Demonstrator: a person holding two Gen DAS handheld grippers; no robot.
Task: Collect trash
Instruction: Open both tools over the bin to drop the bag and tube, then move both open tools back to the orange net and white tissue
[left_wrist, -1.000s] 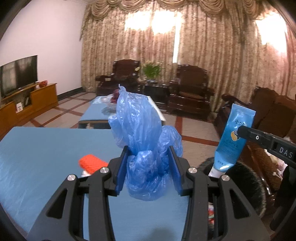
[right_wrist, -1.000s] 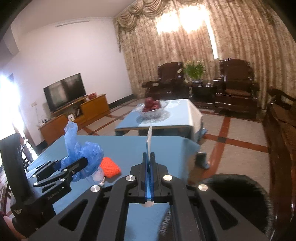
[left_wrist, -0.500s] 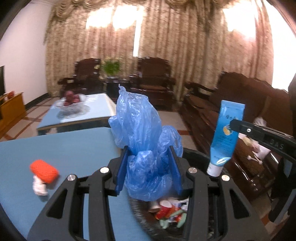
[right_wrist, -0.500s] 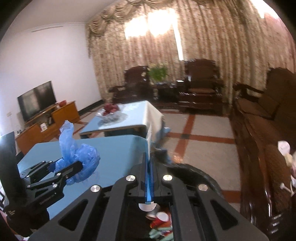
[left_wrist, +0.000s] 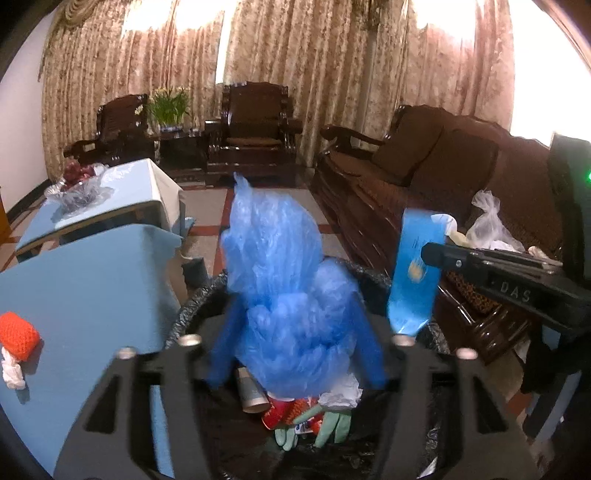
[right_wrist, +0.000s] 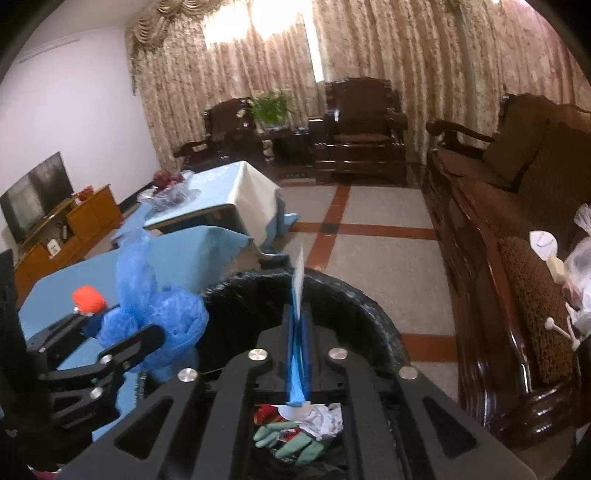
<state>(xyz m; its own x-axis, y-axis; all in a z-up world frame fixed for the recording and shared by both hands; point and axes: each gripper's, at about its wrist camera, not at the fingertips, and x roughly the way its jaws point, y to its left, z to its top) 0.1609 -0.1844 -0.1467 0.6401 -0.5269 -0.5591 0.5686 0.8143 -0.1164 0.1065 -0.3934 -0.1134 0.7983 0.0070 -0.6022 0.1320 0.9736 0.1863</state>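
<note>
Two grippers here, one bit of trash each, both over the same bin. The left gripper (left_wrist: 295, 354) has just been spreading its jaws, and the crumpled blue plastic bag (left_wrist: 284, 295) sits between the blue pads; it looks like they've let go, though the blur makes contact hard to judge. The bag is thin, wrinkly and see-through, bunched fat at the bottom with a pointy tuft on top. The right gripper (right_wrist: 297, 354) has its jaws nearly together and just starting to part, with one flat blue tube (right_wrist: 298, 332) between them, white cap end down, a small orange mark on its face in the left view.

Both hang above one round bin (right_wrist: 376, 325) lined with a black bag. Inside I count one green glove (right_wrist: 291, 443), some red wrappers and a bit of silver foil. On the blue table (left_wrist: 85, 280) beside the bin sits one orange knitted thing (left_wrist: 16, 334) with a white scrap (left_wrist: 13, 373) by it.
</note>
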